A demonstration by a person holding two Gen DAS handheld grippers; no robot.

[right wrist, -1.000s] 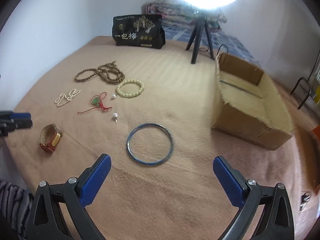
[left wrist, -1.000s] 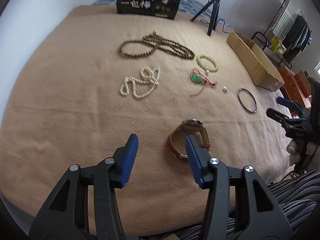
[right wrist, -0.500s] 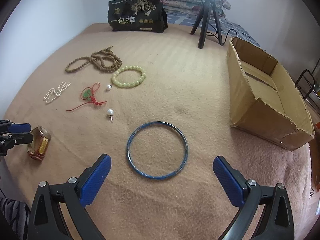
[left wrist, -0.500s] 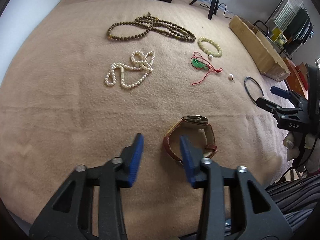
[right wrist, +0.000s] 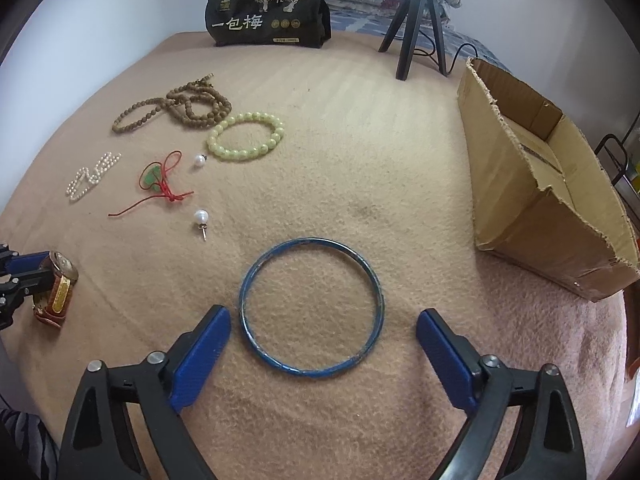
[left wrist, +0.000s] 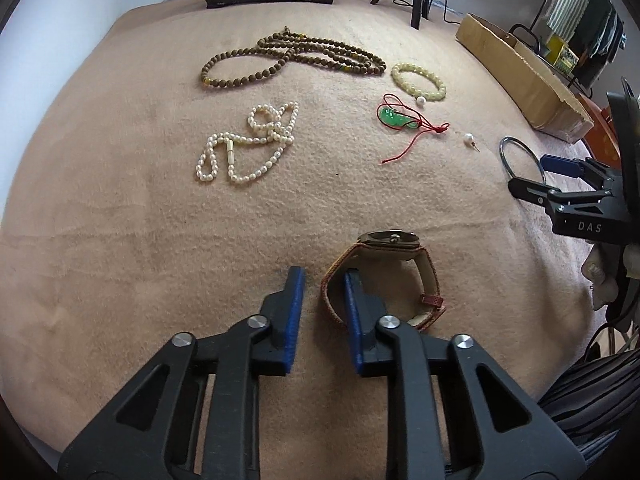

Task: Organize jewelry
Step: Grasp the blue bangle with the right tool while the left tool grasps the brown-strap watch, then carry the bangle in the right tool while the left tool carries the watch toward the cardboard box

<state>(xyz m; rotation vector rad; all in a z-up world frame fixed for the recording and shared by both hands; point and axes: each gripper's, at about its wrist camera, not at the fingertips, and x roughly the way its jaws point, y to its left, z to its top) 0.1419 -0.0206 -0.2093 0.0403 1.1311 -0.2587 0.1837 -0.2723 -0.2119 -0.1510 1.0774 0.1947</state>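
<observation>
A watch with a red-brown strap lies on the tan blanket; it also shows in the right wrist view. My left gripper straddles the strap's near side, one finger inside the loop, jaws narrowed but with a gap still showing. A blue bangle lies flat between the fingers of my open right gripper. Farther off lie a brown bead necklace, a pearl necklace, a pale green bead bracelet, a green pendant on red cord and two pearl studs.
An open cardboard box lies on its side at the right. A black printed bag and a tripod stand at the far edge of the blanket. The blanket's near edge drops off just behind both grippers.
My left gripper has moved in around the watch strap and its jaws have narrowed. My right gripper has moved down and forward so the bangle now lies between its fingers.
</observation>
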